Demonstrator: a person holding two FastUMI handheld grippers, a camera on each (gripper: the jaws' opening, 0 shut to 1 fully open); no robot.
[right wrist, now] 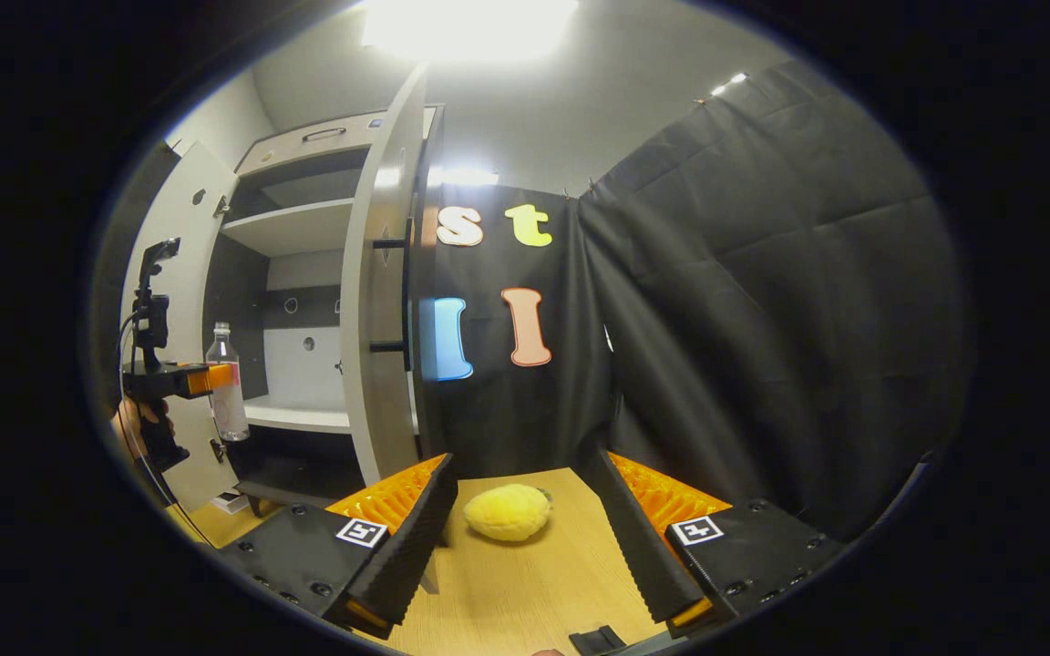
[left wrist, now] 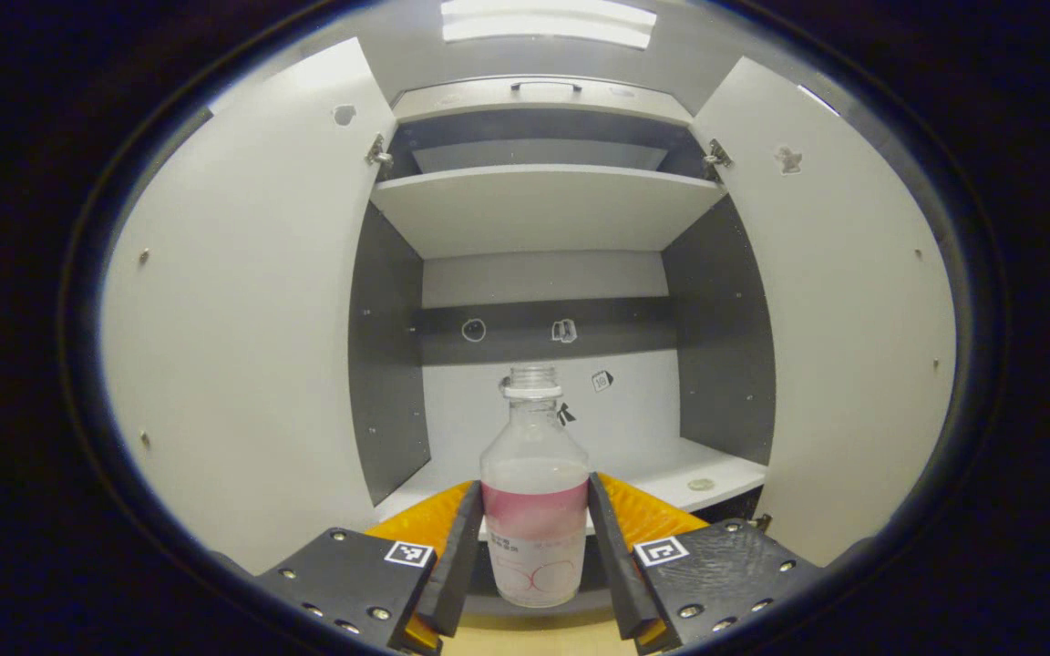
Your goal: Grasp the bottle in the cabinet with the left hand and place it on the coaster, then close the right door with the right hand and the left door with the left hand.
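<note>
Left gripper [left wrist: 534, 556]: clamped on bottle [left wrist: 534, 519], before cabinet's [left wrist: 543, 210] front edge. Right gripper [right wrist: 525, 538]: wide, over table [right wrist: 525, 592].

Both cabinet doors [left wrist: 242, 301] stand wide open, so the way in is free. A yellow lump [right wrist: 507, 512] sits on the counter [right wrist: 534, 583].
</note>
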